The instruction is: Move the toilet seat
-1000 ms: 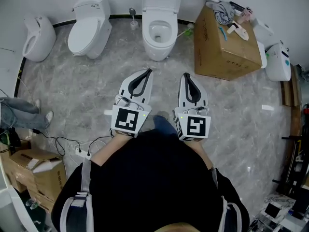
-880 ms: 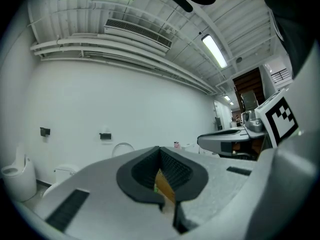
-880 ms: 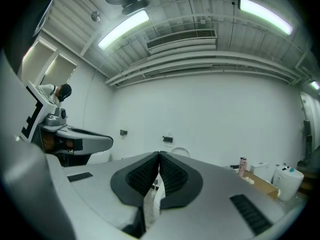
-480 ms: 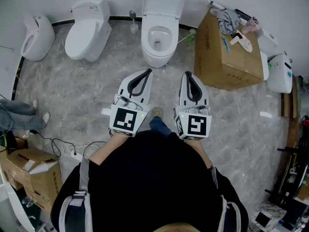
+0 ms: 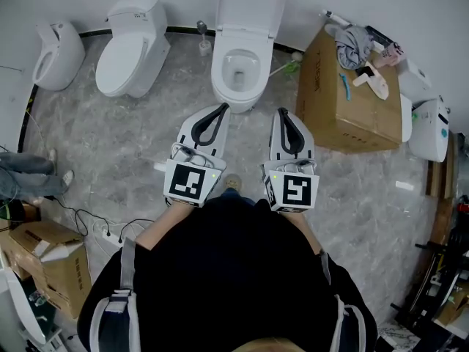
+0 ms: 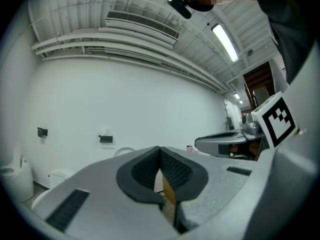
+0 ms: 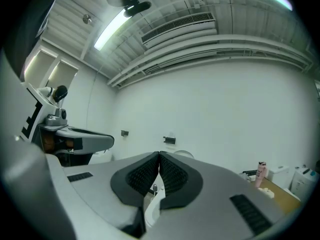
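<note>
A white toilet stands against the far wall, its lid and seat raised upright and the bowl open. My left gripper is shut and empty, its tips just short of the bowl's front rim. My right gripper is shut and empty too, a little right of the bowl. In the left gripper view the left gripper points at the white wall. In the right gripper view the right gripper has part of the white toilet showing below its closed tips.
A second toilet with its lid down and a wall urinal stand at the left. A toilet brush sits between the toilets. A large cardboard box with clutter on top stands right. Cables and boxes lie lower left.
I have stepped closer to the open toilet, so it sits nearer both gripper tips. Both grippers stayed shut and side by side.
</note>
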